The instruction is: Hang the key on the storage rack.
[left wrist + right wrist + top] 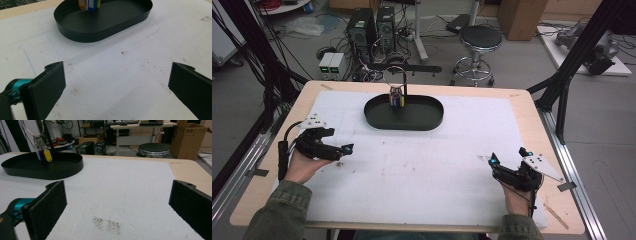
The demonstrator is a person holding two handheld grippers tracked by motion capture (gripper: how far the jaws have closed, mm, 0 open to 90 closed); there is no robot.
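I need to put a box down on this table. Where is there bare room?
The white mat lies bare between the left gripper and right gripper, below the black tray. The tray's middle is crowded by the key-tag stand.

A wooden tabletop (542, 107) under a white mat, with one black tray on it.

The tabletop is pale wood with rounded corners, and its bare edge shows as a border around a white, foam-like mat (437, 165) that covers nearly all of its surface. The mat is scuffed, with small dark specks and faint pencil-like lines, and a patch of dark crumbs shows in the right gripper view (107, 223). A shallow black oval tray (422, 122) sits directly on the mat toward the far side, near the middle of the tabletop's width. The tray's low wall stands upright all round, and the mat beside it is bare.
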